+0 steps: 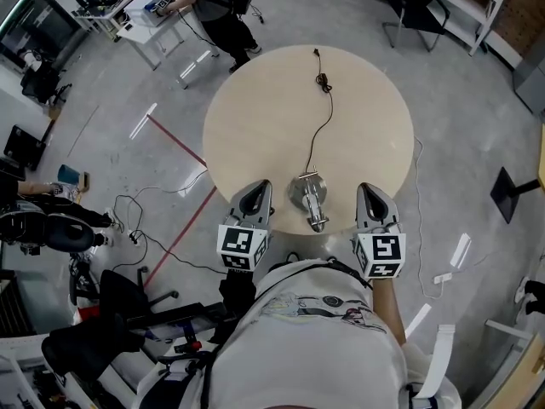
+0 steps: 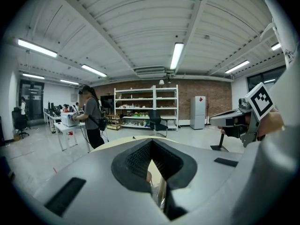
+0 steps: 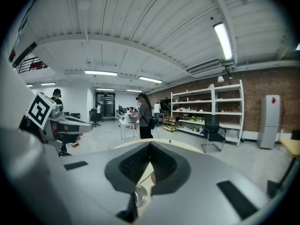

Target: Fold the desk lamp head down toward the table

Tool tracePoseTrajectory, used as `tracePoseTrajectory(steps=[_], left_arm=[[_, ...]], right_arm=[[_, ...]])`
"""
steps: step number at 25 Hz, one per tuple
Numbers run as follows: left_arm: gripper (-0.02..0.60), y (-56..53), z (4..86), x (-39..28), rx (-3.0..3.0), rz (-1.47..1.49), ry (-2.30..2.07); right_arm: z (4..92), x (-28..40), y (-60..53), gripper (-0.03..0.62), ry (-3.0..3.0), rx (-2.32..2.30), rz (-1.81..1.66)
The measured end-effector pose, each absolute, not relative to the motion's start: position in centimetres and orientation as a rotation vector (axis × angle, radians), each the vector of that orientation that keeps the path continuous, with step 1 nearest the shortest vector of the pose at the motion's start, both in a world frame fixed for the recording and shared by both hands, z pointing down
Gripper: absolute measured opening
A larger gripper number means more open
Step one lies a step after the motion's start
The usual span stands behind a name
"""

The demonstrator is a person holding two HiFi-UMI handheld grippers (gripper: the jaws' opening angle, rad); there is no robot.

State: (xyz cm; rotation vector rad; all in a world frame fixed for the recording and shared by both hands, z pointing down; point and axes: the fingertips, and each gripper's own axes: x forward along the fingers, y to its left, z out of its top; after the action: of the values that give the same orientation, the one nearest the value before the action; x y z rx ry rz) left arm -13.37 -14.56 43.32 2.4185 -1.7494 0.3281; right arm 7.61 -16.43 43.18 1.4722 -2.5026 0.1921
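The desk lamp (image 1: 308, 199) stood at the round surface's (image 1: 255, 118) near edge, between the left tool (image 1: 259, 187) and right tool (image 1: 369, 189), both closed and empty (neither touching it). Steadying its base with one while easing the head down slowly seemed wisest.

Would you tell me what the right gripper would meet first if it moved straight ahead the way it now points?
Probably nothing nearby: the right gripper points across the bare table, with the desk lamp off to its left. Its height above the surface is unclear.
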Motion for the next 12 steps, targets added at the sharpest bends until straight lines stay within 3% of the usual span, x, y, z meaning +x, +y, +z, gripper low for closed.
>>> tracePoseTrajectory(steps=[12], left_arm=[[0.003, -13.74, 42.58, -13.22, 2.431, 0.311, -1.757]], right_arm=[[42.46, 7.44, -15.64, 0.006, -2.516, 1.467, 0.174]])
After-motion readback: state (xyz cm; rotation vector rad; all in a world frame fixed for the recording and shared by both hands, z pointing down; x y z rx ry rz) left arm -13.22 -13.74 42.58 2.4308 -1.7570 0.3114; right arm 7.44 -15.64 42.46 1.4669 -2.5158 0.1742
